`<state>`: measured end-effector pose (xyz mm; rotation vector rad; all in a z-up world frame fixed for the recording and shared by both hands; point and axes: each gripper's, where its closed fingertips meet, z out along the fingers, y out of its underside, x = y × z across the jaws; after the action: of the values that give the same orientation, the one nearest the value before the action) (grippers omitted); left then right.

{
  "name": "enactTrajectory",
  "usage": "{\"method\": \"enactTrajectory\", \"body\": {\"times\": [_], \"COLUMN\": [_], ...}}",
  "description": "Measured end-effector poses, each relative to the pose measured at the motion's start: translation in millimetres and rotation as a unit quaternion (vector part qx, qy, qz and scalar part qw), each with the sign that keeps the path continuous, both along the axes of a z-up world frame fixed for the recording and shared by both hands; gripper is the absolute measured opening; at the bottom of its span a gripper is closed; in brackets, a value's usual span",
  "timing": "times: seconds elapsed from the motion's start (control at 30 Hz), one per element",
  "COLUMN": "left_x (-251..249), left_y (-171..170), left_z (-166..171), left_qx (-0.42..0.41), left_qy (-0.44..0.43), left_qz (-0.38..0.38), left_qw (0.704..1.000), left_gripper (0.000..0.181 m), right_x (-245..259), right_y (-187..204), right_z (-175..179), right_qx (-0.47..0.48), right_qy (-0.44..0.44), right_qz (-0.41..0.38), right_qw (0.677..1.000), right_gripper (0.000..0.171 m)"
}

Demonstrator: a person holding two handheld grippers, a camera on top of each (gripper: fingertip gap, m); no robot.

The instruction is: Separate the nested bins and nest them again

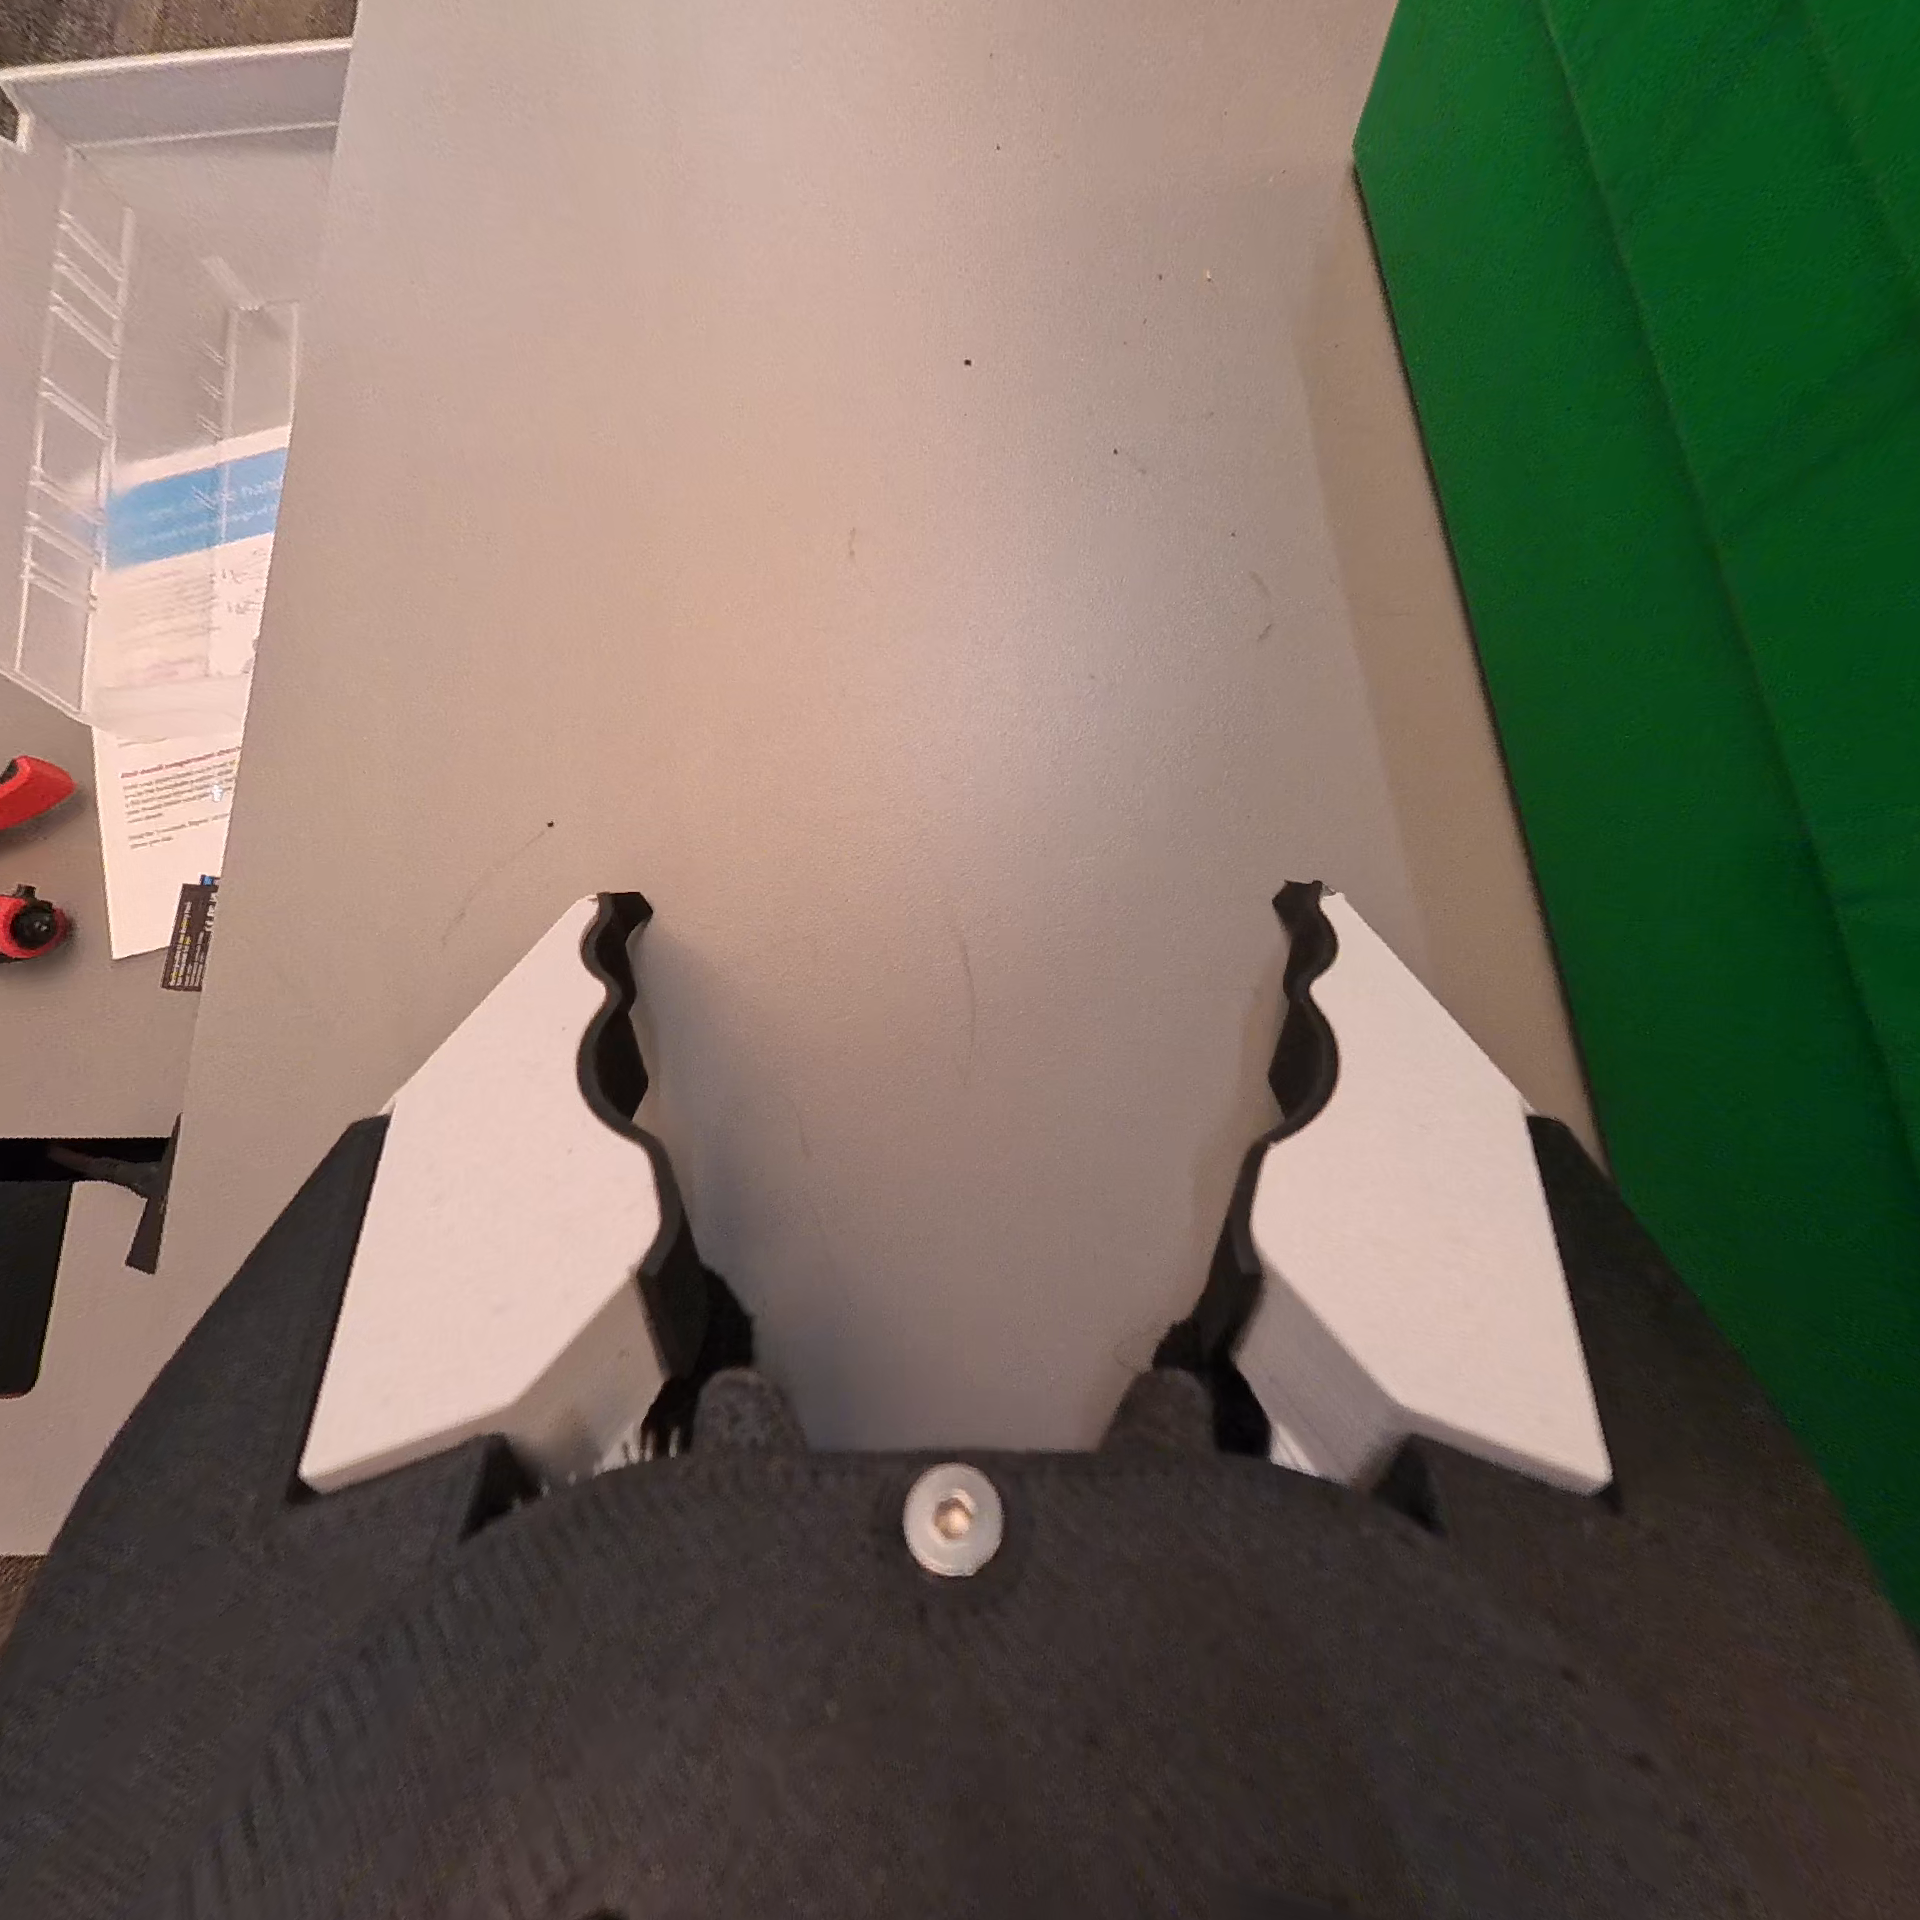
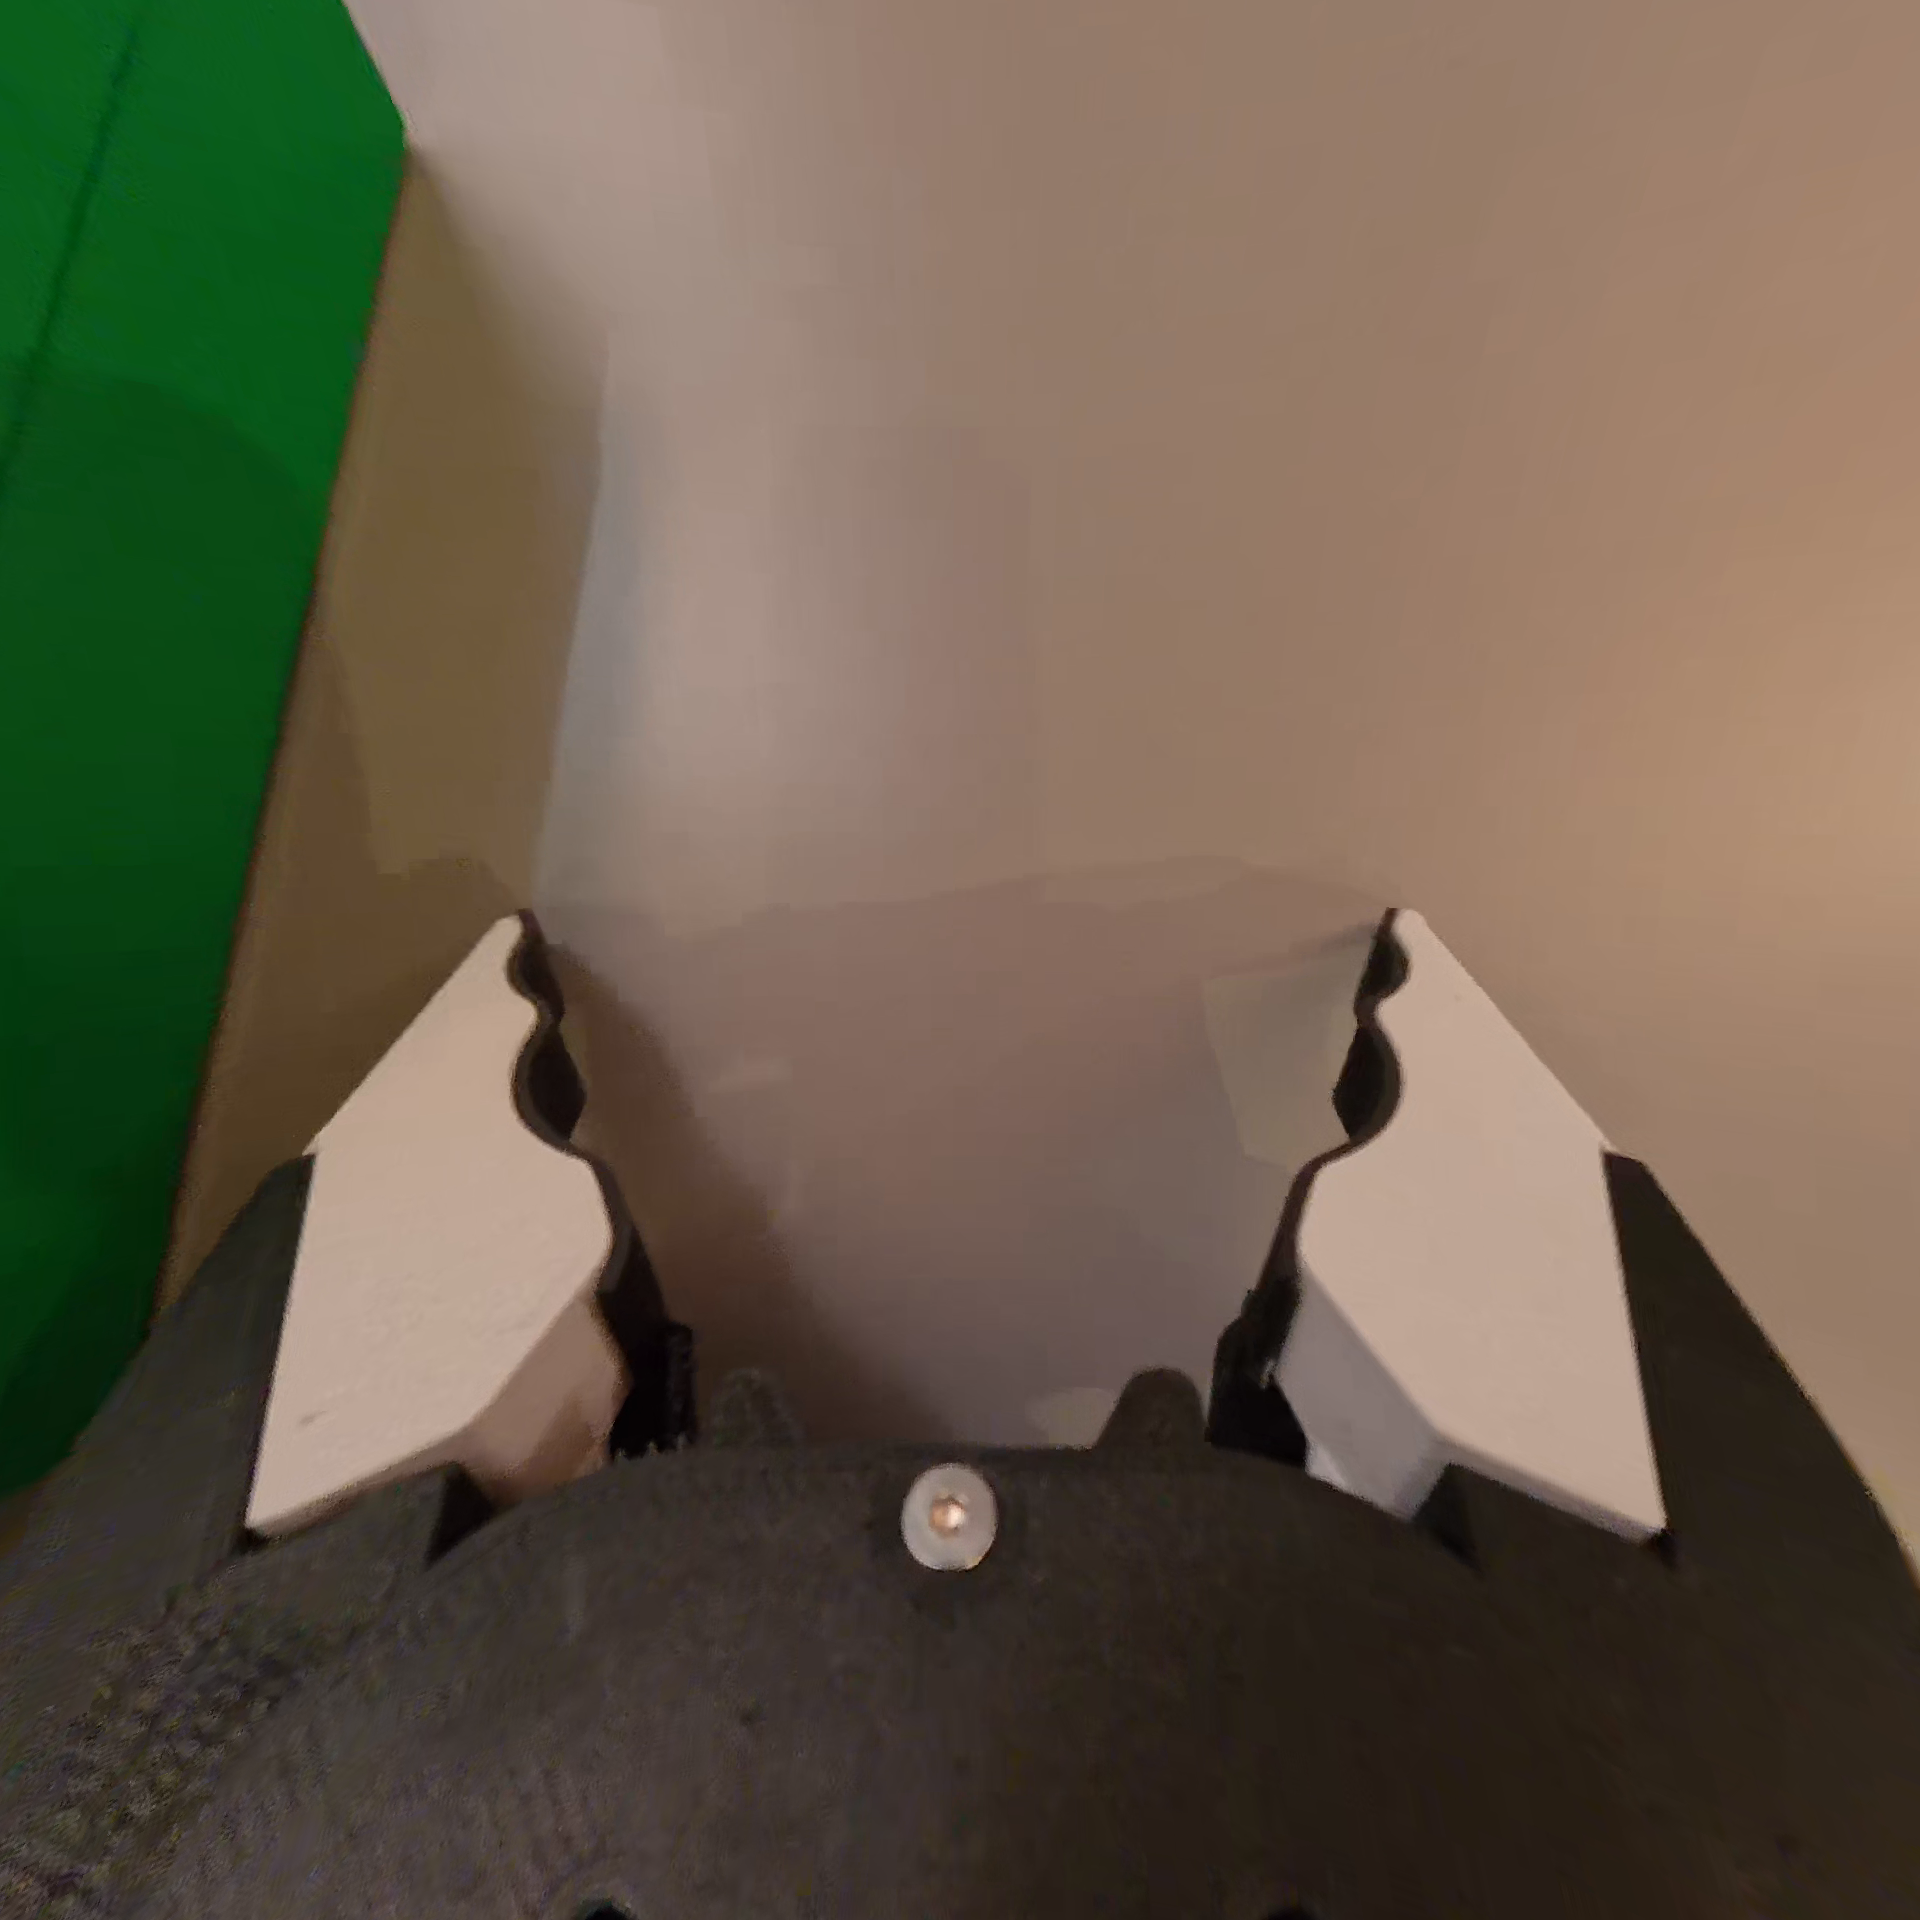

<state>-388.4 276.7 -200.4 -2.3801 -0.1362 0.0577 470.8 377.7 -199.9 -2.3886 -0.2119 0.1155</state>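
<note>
Left gripper: spread wide, nothing between the fingers; it hangs over bare tabletop.
Left fingers: white, flat-faced wedges that taper toward the tip, with black wavy-edged liners on the inner sides, set in a dark, rough, layered body.
Screw: silver, round-headed, centred on the left gripper's body.
Right gripper: likewise gaping, holding nothing, over the same kind of bare surface.
Right fingers: same white wedges and black scalloped liners; the picture is soft and slightly blurred.
Bin: bright green, matte, smooth and straight-walled; it stands on the table at the right edge of the left wrist view and the left edge of the right wrist view, so it lies between the two grippers, touched by neither. Whether it is one bin or several nested I cannot tell.
Table: pale grey, smooth and matte, with faint scuffs and a few dark specks; warmer beige tint in the right wrist view.
Clear organiser: transparent plastic with thin dividers, beyond the table's left edge.
Paper: white printed sheet with a blue band, lying partly under the organiser.
Red items: two small red and black pieces at the far left, too cropped to identify.
Floor: dark, speckled strip at the top left corner.
</note>
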Motion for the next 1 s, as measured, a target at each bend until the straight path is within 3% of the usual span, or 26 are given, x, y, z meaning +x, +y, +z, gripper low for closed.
{"method": "enactTrajectory", "body": {"times": [0.13, 0.2, 0.47, 0.57, 0.6, 0.67, 0.77, 0.93, 1.0], "left_x": [1, 1, -3, -9, -12, -14, -18, -7, -8], "left_y": [3, 6, 3, 6, 7, 9, 7, 14, 18], "left_z": [-1, -2, -2, -1, -1, 0, -2, -5, -2], "left_qx": [-0.004, -0.008, -0.009, -0.003, -0.002, 0.002, -0.037, -0.037, -0.011], "left_qy": [0.000, 0.000, -0.002, -0.008, -0.009, -0.017, -0.006, -0.018, -0.031], "left_qz": [-0.006, -0.009, -0.004, 0.004, 0.011, 0.011, 0.024, 0.000, 0.021], "left_qw": [1.000, 1.000, 1.000, 1.000, 1.000, 1.000, 0.999, 0.999, 0.999], "left_gripper": [0.130, 0.136, 0.138, 0.136, 0.135, 0.137, 0.130, 0.158, 0.159], "right_x": [-4, 0, 27, 73, 90, 125, 170, 202, 204], "right_y": [-5, -4, -19, -45, -57, -86, -119, -160, -161], "right_z": [-3, -3, 25, 36, 36, 33, 30, 20, 16], "right_qx": [-0.023, -0.028, -0.017, -0.033, -0.056, -0.126, -0.200, -0.277, -0.276], "right_qy": [-0.008, -0.017, 0.006, -0.012, -0.032, -0.086, -0.123, -0.109, -0.092], "right_qz": [0.019, 0.002, -0.060, -0.131, -0.149, -0.180, -0.230, -0.262, -0.260], "right_qw": [1.000, 0.999, 0.998, 0.991, 0.987, 0.972, 0.944, 0.918, 0.921], "right_gripper": [0.155, 0.152, 0.115, 0.093, 0.092, 0.071, 0.094, 0.102, 0.101]}}
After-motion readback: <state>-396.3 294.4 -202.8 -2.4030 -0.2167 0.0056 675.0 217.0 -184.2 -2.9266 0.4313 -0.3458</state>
